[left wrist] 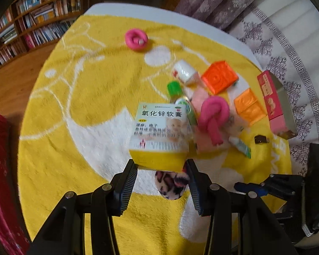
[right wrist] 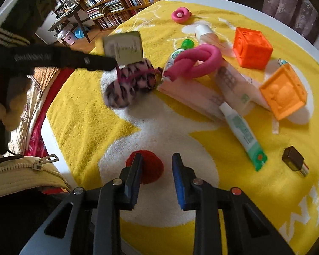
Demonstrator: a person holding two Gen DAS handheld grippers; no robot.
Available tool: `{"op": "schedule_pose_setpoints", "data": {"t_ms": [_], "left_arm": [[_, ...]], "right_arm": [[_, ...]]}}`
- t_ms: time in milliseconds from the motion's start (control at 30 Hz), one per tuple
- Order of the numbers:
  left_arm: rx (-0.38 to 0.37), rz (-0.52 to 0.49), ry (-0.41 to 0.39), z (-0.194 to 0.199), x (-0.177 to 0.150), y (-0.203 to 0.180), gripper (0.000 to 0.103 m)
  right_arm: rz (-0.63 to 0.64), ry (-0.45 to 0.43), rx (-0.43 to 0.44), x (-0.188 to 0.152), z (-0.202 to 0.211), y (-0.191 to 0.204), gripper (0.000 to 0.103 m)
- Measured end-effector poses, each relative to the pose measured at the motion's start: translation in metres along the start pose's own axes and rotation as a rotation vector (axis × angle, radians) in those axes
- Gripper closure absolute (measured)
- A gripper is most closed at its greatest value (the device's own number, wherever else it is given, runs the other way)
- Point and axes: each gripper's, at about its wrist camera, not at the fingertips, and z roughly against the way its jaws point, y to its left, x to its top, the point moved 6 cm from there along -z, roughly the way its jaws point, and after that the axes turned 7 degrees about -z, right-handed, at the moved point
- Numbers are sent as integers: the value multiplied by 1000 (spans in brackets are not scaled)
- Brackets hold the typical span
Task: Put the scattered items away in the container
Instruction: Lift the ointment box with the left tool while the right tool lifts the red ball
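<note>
Rectangular cardboard ointment box (left wrist: 159,136) between ribbed pads (left wrist: 128,186)

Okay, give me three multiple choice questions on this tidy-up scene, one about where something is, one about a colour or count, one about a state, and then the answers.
1. Where is the leopard-print pouch?
A. on the yellow towel, under the held medicine box
B. on top of the orange cubes
C. on the floor

2. How many orange cubes lie on the towel?
A. one
B. two
C. four

3. What is the left gripper doing?
A. hanging open and empty
B. shut on the medicine box
C. shut on the pink knotted toy

Answers:
1 A, the right wrist view shows it on the towel below the box.
2 B, a darker cube and a lighter cube.
3 B, both pads press the box's sides, held off the towel.
</note>
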Motion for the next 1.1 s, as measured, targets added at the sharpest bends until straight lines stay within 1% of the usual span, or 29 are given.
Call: {"op": "schedule_pose_setpoints", "data": {"t_ms": [100, 200, 267, 433, 633, 667, 700, 733, 800, 900, 933, 1000, 1100], "left_arm": [[16, 18, 6, -7, -3, 3, 54], [21, 39, -8, -5, 0, 6, 53], [23, 33, -18, -6, 4, 7, 52], [56, 21, -21, -17, 17, 17, 52], [64, 85, -39, -16, 30, 43, 52], [67, 91, -48, -14, 32, 48, 46], [76, 96, -57, -12, 36, 52, 33], [90, 99, -73, -9, 39, 57, 28], [120, 88, -116, -3, 49, 65, 27], [180, 54, -143, -1, 65, 78, 27], [192, 46, -145, -2, 70, 83, 27], [186, 37, -143, -5, 82, 87, 27], [173, -11, -156, -11, 99, 78, 27]], "right_arm": [[7, 4, -3, -1, -1, -1, 72], [11, 5, -8, -2, -1, -1, 72], [10, 5, -11, -5, -1, -2, 72], [3, 3, -24, -8, 1, -3, 72], [-22, 2, -47, -11, 0, -4, 72], [-30, 0, -52, -11, 0, -5, 72], [-36, -1, -56, -12, 0, -6, 72], [-40, -3, -58, -12, 0, -6, 72], [-50, -5, -66, -12, -1, -6, 72], [-61, -13, -79, -11, 1, -6, 72], [-87, -19, -85, -11, 2, -6, 72], [-101, -23, -89, -13, 3, -7, 72], [-115, -28, -97, -15, 5, -8, 72]]}}
